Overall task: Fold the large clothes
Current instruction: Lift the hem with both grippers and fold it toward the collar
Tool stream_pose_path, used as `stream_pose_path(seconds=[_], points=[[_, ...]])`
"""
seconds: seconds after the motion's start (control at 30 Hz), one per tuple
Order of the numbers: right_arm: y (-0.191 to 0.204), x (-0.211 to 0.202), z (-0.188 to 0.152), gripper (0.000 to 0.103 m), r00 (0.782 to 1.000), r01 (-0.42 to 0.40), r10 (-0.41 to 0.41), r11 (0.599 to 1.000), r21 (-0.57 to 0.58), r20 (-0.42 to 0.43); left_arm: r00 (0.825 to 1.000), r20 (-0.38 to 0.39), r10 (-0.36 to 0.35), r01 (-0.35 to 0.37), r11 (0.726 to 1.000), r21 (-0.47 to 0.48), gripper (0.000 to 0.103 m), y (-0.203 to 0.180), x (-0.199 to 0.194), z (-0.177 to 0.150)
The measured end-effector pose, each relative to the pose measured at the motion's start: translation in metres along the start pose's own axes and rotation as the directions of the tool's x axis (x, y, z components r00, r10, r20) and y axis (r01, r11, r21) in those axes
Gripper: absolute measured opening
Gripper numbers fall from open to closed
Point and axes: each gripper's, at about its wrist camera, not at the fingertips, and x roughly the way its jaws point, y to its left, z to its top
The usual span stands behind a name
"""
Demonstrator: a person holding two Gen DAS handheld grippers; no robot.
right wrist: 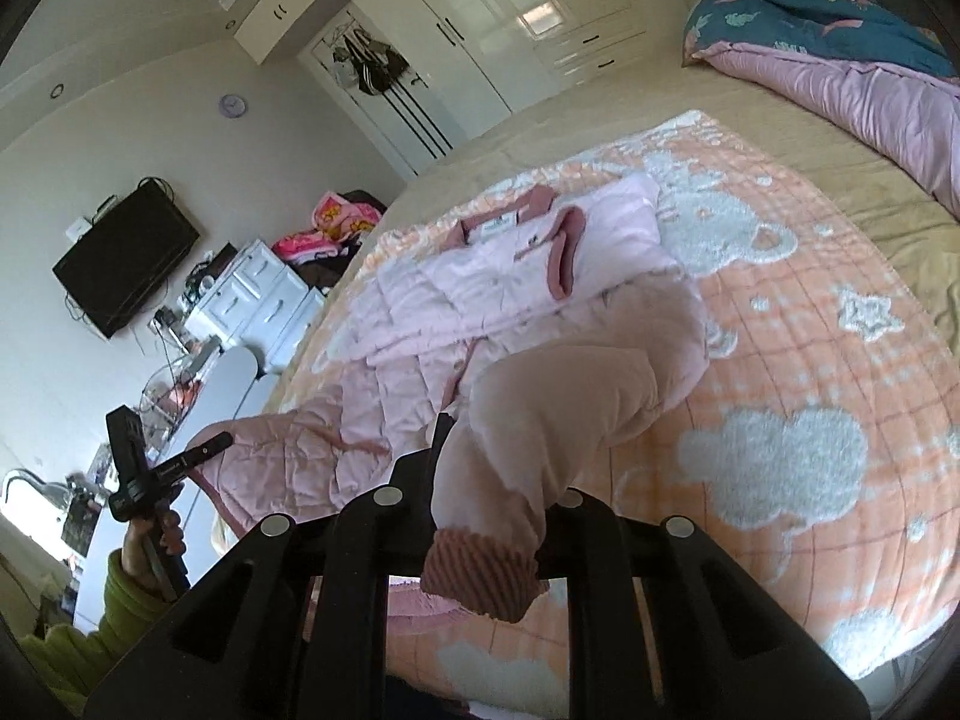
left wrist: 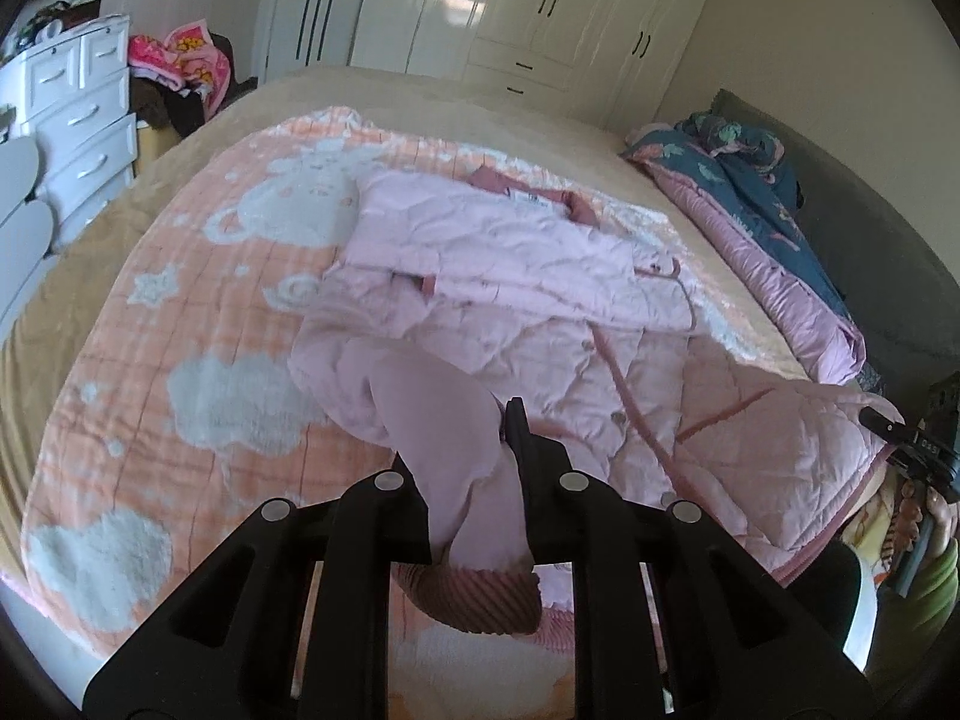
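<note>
While both hand-held grippers hang over the near edge of the bed (left wrist: 198, 114), each is clenched on a piece of the pink quilted coat (left wrist: 510, 276). In the left wrist view, the left hand-held gripper (left wrist: 474, 450) has a pale pink sleeve pinched between its jaws, the ribbed dusty-pink cuff (left wrist: 480, 594) dangling at six o'clock. The right hand-held gripper (right wrist: 486, 468) pinches the other sleeve (right wrist: 558, 408) the same way just above its ribbed cuff (right wrist: 480, 576), and it shows again at three o'clock of the left view against the coat's hem.

The coat lies face up on the orange cloud-pattern blanket (left wrist: 180, 312) in the middle of the bed, its collar toward twelve o'clock and its upper part already doubled over. A folded teal and pink duvet (left wrist: 744, 180) sits at two o'clock, well apart from it.

I would judge the coat light but bulky: soft padded quilting that sags, springs back and will not hold a crease. Its smooth shell looks a little slippery, so a pinch on the thin fabric could slide. The ribbed cuffs and the piped hem are the firmest places to take hold, since their thicker edge gives the jaws something to bite
</note>
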Motion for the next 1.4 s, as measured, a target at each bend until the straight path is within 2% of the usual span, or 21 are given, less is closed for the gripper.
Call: stream_pose_path(seconds=[0.67,1.07,1.4], points=[[-0.004,0.006,0.066,0.015,0.992,-0.025,0.021,0.999,0.032,0.127,0.994,0.106,-0.014,0.018,0.999,-0.037,0.010,0.003,0.003,0.069],[-0.010,0.041,0.130,0.015,0.984,-0.030,0.022,0.999,0.041,0.175,0.986,0.162,0.049,-0.039,0.997,-0.064,0.010,0.009,0.033,0.131],[-0.034,0.087,0.184,0.015,0.988,-0.004,-0.013,0.994,0.113,0.154,0.983,0.143,0.112,-0.102,0.992,-0.076,0.010,0.022,0.079,0.174]])
